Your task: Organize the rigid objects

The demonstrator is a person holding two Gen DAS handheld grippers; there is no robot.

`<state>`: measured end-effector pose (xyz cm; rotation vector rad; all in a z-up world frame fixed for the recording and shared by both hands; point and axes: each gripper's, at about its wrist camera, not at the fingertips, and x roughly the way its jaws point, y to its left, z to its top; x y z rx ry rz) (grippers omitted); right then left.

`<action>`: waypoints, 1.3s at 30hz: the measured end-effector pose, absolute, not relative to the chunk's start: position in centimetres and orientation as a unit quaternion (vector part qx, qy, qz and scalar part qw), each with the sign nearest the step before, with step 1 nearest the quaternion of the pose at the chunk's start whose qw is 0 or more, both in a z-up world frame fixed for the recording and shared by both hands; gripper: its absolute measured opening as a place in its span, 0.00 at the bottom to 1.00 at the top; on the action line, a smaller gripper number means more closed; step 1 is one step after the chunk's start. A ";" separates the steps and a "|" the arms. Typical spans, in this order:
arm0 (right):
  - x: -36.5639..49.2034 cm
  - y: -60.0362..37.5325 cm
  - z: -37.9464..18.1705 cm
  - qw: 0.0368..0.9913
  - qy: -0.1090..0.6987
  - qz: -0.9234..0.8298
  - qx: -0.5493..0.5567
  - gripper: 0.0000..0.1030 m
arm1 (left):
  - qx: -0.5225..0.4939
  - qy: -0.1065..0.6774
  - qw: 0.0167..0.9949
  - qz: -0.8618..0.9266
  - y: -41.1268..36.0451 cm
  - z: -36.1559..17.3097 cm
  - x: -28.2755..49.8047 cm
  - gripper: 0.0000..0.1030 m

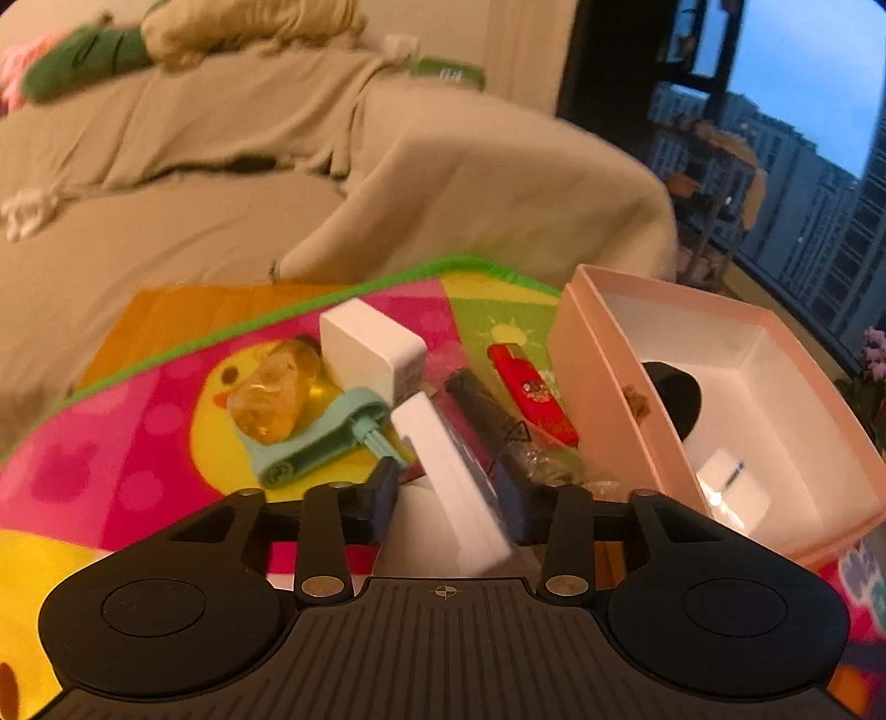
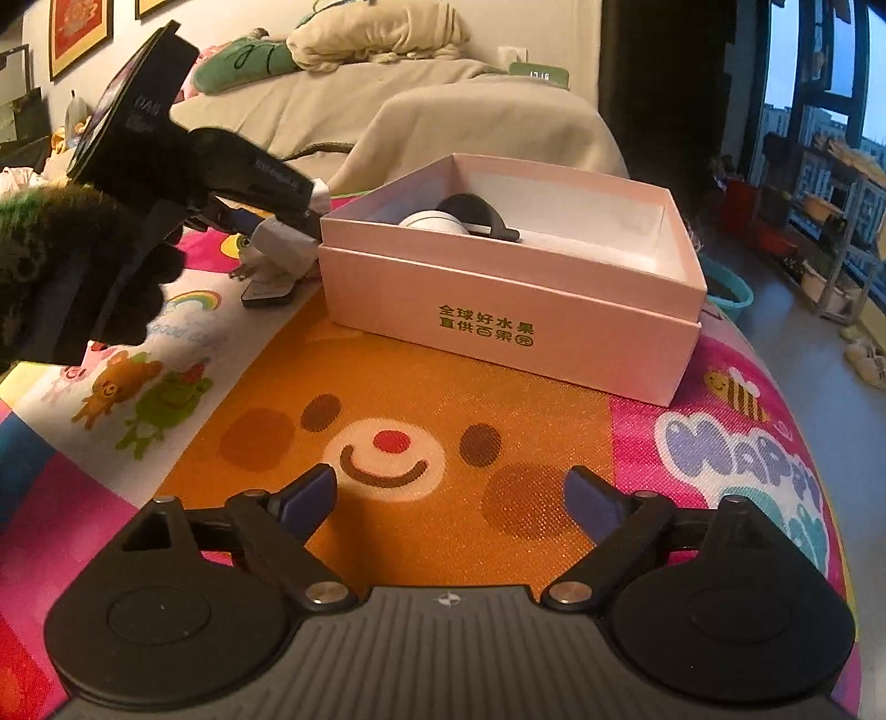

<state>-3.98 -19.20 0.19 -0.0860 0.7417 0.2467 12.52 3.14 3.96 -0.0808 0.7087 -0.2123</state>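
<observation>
Glossy white slab [image 1: 454, 471], pink cardboard box [image 1: 609, 382]

Pink box [image 2: 509, 288], green lettering; white slab [image 1: 454, 487]; teal clip [image 1: 315, 443]; cartoon-patterned mat [image 2: 387, 399].

A: What's behind the play mat [image 2: 443, 399]?
B: A sofa under a beige throw [image 1: 232, 166], filling the view from nine to twelve o'clock. A cream cushion [image 2: 382, 33] sits on top, a green plush toy [image 2: 238, 61] beside it.
A: And at two o'clock?
B: A window onto apartment blocks [image 1: 803, 183] under a blue sky. A framed picture [image 2: 77, 27] hangs at eleven o'clock.
</observation>
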 end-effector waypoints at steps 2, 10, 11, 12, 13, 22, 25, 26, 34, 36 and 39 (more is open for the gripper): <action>-4.1 -19.1 0.2 0.924 0.360 0.116 -0.045 0.89 | -0.070 0.322 0.936 -0.126 4.7 4.3 10.3 0.20; -4.0 -17.2 0.7 0.925 0.353 0.114 -0.078 0.89 | -0.128 0.310 0.928 -0.163 12.0 3.5 1.1 0.16; -3.9 -16.4 0.8 0.924 0.353 0.123 -0.084 0.89 | -0.131 0.315 0.925 -0.167 12.6 3.3 0.5 0.18; -3.8 -15.8 1.0 0.923 0.351 0.131 -0.087 0.89 | -0.138 0.322 0.920 -0.177 13.6 3.0 -0.4 0.19; -3.7 -14.9 1.3 0.923 0.347 0.141 -0.090 0.89 | -0.147 0.327 0.915 -0.185 14.2 2.8 -0.8 0.20; 0.4 -3.6 5.1 0.908 0.292 0.263 -0.145 0.89 | -0.090 0.328 0.931 -0.136 17.1 1.9 -4.2 0.49; 3.8 -0.2 4.6 0.899 0.314 0.271 -0.139 0.89 | -0.114 0.321 0.926 -0.162 17.6 2.2 -5.0 0.47; 5.0 0.5 4.1 0.897 0.329 0.266 -0.131 0.88 | -0.118 0.317 0.926 -0.169 17.7 2.4 -5.4 0.47; 6.8 2.0 2.2 0.881 0.377 0.259 -0.120 0.33 | -0.046 0.323 0.931 -0.164 14.0 2.4 -6.2 0.48; 5.4 0.5 3.1 0.886 0.371 0.256 -0.112 0.32 | -0.025 0.321 0.934 -0.155 12.9 2.4 -5.7 0.48; 3.3 -2.2 3.9 0.893 0.364 0.241 -0.109 0.32 | -0.019 0.323 0.933 -0.157 11.7 2.5 -4.9 0.48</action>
